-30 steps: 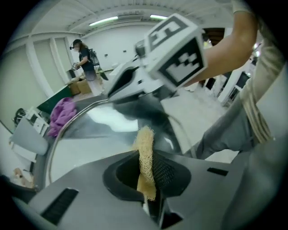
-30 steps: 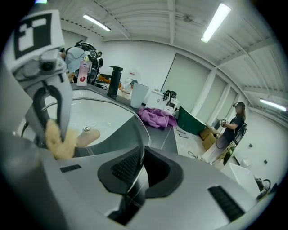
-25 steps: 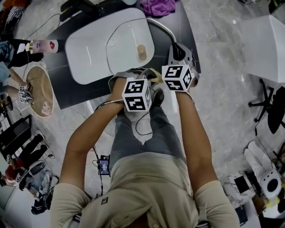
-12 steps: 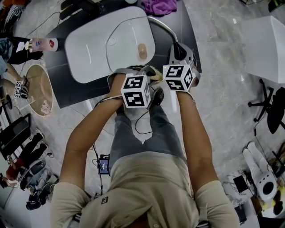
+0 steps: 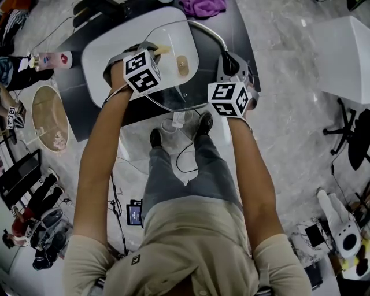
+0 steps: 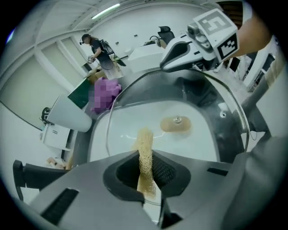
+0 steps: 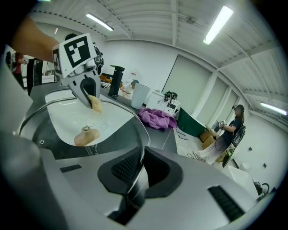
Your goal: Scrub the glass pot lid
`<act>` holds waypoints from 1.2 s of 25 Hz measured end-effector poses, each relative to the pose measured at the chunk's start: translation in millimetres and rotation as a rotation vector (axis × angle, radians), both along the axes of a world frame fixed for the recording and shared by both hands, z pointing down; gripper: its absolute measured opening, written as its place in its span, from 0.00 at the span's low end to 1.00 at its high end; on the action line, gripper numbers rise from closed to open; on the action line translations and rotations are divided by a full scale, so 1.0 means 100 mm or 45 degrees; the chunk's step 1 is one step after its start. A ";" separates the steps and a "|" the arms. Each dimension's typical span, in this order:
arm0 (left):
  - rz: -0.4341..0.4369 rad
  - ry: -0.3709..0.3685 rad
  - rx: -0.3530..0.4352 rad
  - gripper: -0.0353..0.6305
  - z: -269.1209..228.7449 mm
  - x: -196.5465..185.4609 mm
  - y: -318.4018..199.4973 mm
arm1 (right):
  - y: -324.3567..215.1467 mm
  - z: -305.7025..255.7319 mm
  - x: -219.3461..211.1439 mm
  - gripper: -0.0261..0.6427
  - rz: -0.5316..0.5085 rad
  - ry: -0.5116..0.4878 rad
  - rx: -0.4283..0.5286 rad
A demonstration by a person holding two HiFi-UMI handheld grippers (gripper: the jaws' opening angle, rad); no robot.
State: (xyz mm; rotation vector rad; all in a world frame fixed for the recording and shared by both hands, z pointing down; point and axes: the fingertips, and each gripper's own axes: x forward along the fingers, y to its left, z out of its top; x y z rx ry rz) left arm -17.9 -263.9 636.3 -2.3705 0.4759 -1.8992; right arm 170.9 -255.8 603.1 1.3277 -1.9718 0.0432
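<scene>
The glass pot lid has a metal rim and a tan knob. It is held tilted over a white basin. My right gripper is shut on the lid's rim at its right edge; the rim runs between the jaws in the right gripper view. My left gripper is shut on a tan scrubbing sponge and hovers at the lid's upper left. The sponge sticks out over the glass, short of the knob. Whether the sponge touches the glass is unclear.
The basin sits on a dark table. A purple cloth lies at the table's far edge. A bottle and a round wooden stand are at the left. People stand in the background.
My left gripper, with the sponge, has swung from beside the right gripper near the table's front edge up and left over the lid. The right gripper has stayed in place on the rim.
</scene>
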 end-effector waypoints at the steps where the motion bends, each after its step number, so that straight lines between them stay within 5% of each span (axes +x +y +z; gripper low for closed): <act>1: -0.014 -0.006 0.007 0.12 -0.01 -0.03 -0.05 | 0.00 0.00 0.00 0.10 -0.001 0.000 0.001; 7: 0.018 -0.041 0.011 0.12 0.01 -0.01 0.01 | 0.02 -0.01 0.01 0.10 -0.001 -0.003 0.000; 13: 0.026 0.148 -0.157 0.12 0.00 0.32 0.50 | 0.02 -0.01 0.00 0.10 0.005 -0.003 0.000; 17: 0.142 0.274 -0.314 0.12 -0.08 0.76 1.10 | 0.02 -0.01 0.01 0.10 0.010 -0.004 0.000; 22: 0.277 0.328 -0.411 0.12 -0.20 1.09 1.56 | 0.02 -0.01 0.02 0.10 0.016 -0.005 -0.003; 30: 0.288 0.347 -0.415 0.12 -0.21 1.12 1.59 | 0.02 0.00 0.04 0.10 0.022 0.009 0.000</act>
